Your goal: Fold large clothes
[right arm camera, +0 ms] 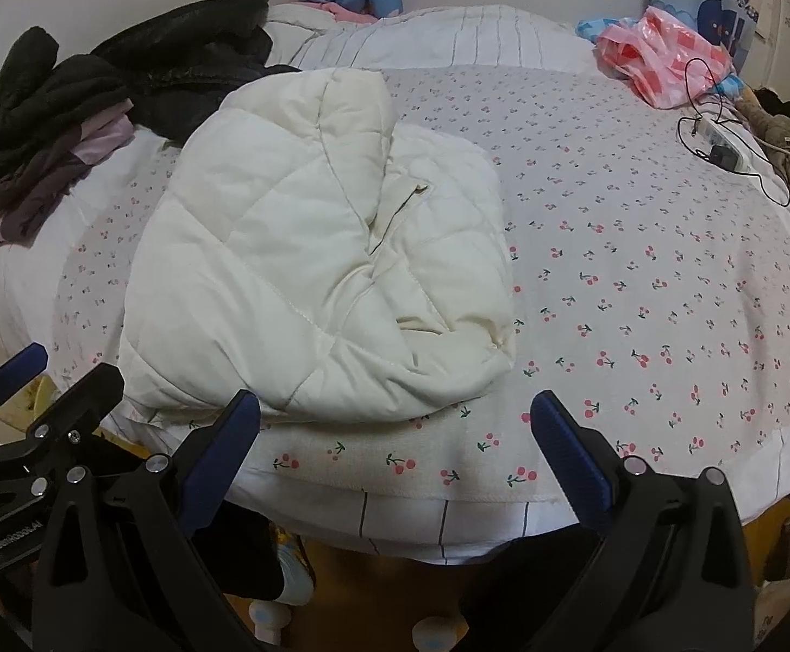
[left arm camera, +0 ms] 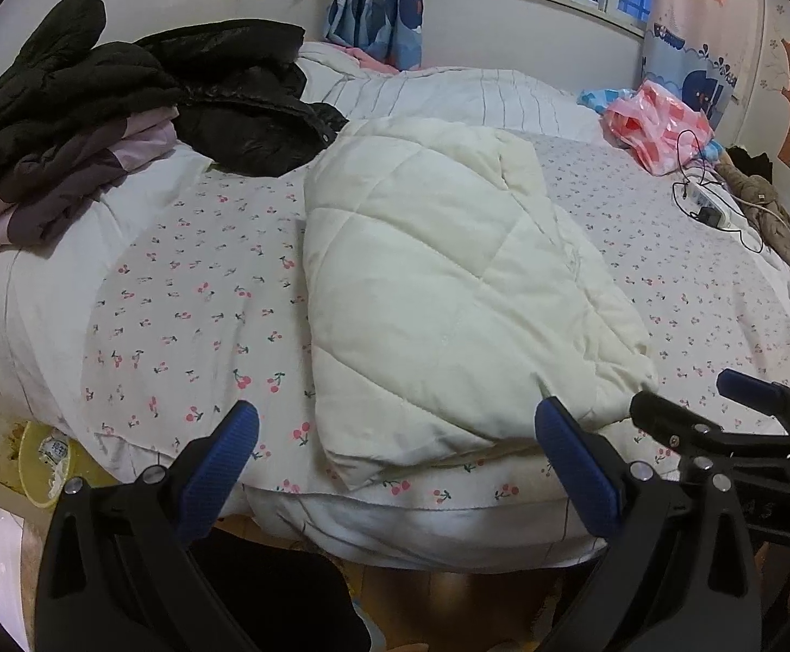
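A cream quilted jacket (left arm camera: 438,282) lies folded into a bundle on the cherry-print bed cover (left arm camera: 188,293), close to the near edge. The right wrist view shows the same jacket (right arm camera: 308,261) with a fold across its top. My left gripper (left arm camera: 395,429) hangs open just before the jacket's near hem, nothing between its blue pads. My right gripper (right arm camera: 395,424) is also open, off the bed's near edge, to the right of the jacket's lower corner. Each gripper shows at the edge of the other's view: right gripper (left arm camera: 732,407), left gripper (right arm camera: 42,380).
Black coats (left arm camera: 123,87) and a purple garment (left arm camera: 69,179) are piled at the bed's far left. A pink plastic bag (left arm camera: 661,125) and a charger with cables (left arm camera: 710,206) lie far right. A yellow bin (left arm camera: 42,462) stands on the floor at left. Curtains and a window are behind the bed.
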`<state>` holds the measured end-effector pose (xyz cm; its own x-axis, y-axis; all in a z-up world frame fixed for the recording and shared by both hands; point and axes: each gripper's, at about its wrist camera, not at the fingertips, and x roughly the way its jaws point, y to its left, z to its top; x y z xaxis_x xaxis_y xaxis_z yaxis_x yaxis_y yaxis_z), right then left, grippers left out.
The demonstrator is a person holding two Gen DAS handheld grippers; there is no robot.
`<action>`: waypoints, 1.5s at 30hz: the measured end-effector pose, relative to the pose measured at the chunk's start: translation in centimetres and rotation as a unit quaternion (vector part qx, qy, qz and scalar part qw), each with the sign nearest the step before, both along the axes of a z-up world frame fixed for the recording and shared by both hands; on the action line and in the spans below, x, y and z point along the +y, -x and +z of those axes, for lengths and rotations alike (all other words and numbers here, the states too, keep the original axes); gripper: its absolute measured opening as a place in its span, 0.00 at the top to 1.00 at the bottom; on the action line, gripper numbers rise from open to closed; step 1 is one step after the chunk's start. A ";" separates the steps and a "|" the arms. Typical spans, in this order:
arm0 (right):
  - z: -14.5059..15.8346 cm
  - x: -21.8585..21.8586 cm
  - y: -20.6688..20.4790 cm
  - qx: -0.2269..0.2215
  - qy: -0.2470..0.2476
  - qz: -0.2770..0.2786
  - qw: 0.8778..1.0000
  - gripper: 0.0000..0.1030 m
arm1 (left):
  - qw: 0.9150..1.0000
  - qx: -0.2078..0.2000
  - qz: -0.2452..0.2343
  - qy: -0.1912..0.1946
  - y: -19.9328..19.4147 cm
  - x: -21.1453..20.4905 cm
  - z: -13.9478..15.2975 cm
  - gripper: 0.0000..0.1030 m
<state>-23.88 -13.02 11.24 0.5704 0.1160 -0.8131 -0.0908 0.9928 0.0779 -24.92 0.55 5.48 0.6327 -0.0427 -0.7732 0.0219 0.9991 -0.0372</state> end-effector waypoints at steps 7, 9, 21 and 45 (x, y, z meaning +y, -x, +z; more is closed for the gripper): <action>0.4 -0.1 0.5 -0.004 -0.001 -0.005 1.000 0.07 | 1.000 0.011 -0.003 -0.019 0.3 -0.2 -0.2 0.05; 0.5 0.0 0.6 -0.005 0.000 -0.005 1.000 0.07 | 1.000 0.010 -0.002 -0.020 0.3 -0.2 -0.2 0.05; 0.2 0.4 0.4 0.006 0.009 -0.003 1.000 0.07 | 1.000 0.021 -0.003 -0.019 0.4 -0.1 -0.4 0.05; -0.5 0.6 -0.1 0.018 0.016 0.003 1.000 0.07 | 1.000 0.023 0.011 -0.010 -0.1 0.4 -0.6 0.05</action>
<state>-23.76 -12.40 10.78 0.5401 0.0923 -0.8365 -0.0942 0.9944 0.0490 -24.85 0.94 4.89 0.5976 -0.0136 -0.8016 -0.0009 0.9998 -0.0177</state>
